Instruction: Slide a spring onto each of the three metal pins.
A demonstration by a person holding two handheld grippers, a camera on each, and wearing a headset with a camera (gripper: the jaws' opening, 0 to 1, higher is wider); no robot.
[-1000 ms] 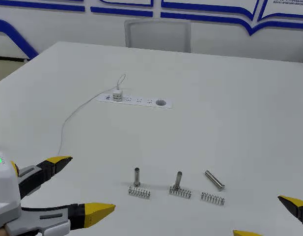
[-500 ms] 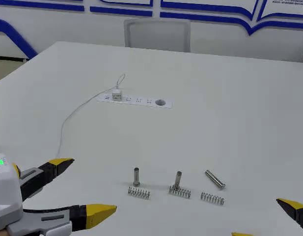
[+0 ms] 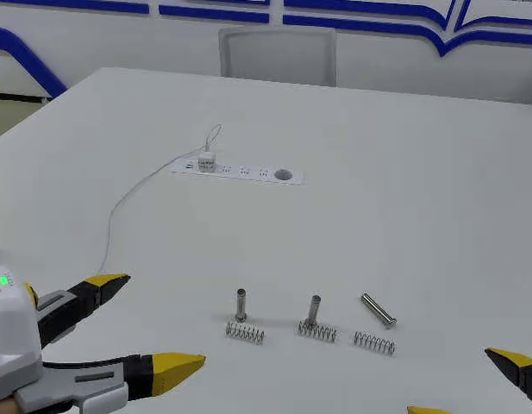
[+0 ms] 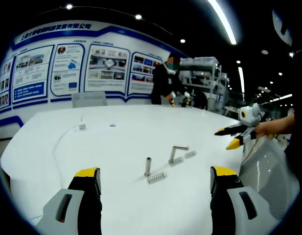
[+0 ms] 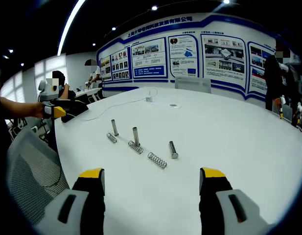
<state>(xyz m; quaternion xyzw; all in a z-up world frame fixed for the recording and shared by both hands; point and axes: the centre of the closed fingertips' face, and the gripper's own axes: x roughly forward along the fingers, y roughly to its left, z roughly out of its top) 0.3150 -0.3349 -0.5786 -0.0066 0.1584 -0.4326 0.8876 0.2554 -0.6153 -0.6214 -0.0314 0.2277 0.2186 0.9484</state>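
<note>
Three metal pins sit near the front of the white table (image 3: 403,172). The left pin (image 3: 240,304) and the middle pin (image 3: 314,310) stand upright, while the right pin (image 3: 378,311) lies flat. A spring lies just in front of each: left spring (image 3: 245,332), middle spring (image 3: 317,332), right spring (image 3: 373,343). My left gripper (image 3: 149,322) is open at the bottom left, well left of the pins. At the bottom right my right gripper (image 3: 460,384) is open, with only its yellow tips showing. Neither holds anything. The right gripper view has the pins (image 5: 135,136) and springs (image 5: 157,160) ahead of the open jaws.
A white power strip (image 3: 240,172) with a plug and a cable trailing to the left lies mid-table. A grey chair (image 3: 278,56) stands at the far edge. People stand in the background of both gripper views.
The head camera has tilted slightly, so the pins sit a little higher in the picture. Pins, springs and both grippers have not visibly moved.
</note>
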